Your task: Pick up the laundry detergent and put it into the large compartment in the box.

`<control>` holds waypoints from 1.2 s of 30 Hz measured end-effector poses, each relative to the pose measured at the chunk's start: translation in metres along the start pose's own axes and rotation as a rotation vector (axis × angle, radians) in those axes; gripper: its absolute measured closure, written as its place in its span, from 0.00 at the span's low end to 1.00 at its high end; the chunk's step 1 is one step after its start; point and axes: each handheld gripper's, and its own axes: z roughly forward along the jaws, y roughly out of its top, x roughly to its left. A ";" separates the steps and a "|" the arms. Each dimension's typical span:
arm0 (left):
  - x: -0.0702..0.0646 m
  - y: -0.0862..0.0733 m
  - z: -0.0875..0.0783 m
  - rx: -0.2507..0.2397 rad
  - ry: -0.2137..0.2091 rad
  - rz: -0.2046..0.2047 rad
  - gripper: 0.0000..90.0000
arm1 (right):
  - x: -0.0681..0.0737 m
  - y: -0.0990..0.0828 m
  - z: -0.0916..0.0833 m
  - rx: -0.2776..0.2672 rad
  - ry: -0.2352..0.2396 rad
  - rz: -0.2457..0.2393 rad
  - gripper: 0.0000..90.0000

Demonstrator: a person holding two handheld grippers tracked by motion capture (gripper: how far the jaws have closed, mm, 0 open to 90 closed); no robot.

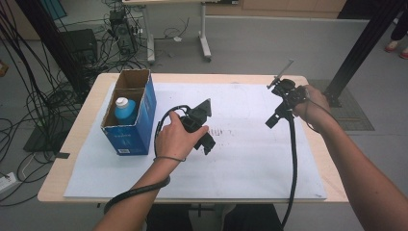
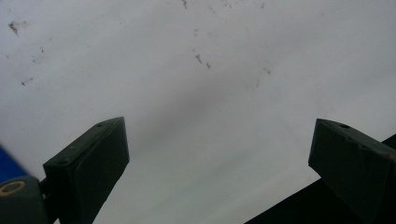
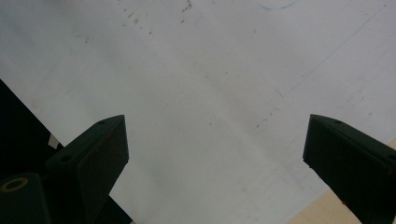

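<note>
A person holds a hand-held gripper in each hand over the desk [image 1: 77, 144]. A big white sheet [image 1: 240, 159] covers most of the desk top.

The left hand-held gripper [image 1: 206, 143] is near the middle of the desk, a bit toward the left side. In the left gripper view its two black jaws stand wide apart, with nothing between them but white sheet. The right hand-held gripper [image 1: 271, 120] is near the right edge of the desk, toward the far corner. Its jaws are wide apart too and hold nothing.

A blue and brown box [image 1: 137, 120] stands close to the left edge of the desk, toward the far corner. Its top is open. A blue bottle [image 1: 125, 110] with a white cap stands upright inside it. The box walls go all around the bottle, so the bottle cannot tip over.

The left hand-held gripper is just beside the box but is not touching it. The right one is well apart from it. I think the left one stays near because the bottle is on its side, so it can reach in from the top. Both sets of jaws are likely kept apart so they are ready to grab.
</note>
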 end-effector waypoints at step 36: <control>-0.003 -0.002 0.003 0.015 -0.009 -0.001 0.06 | 0.003 -0.001 -0.003 -0.003 -0.009 -0.003 0.07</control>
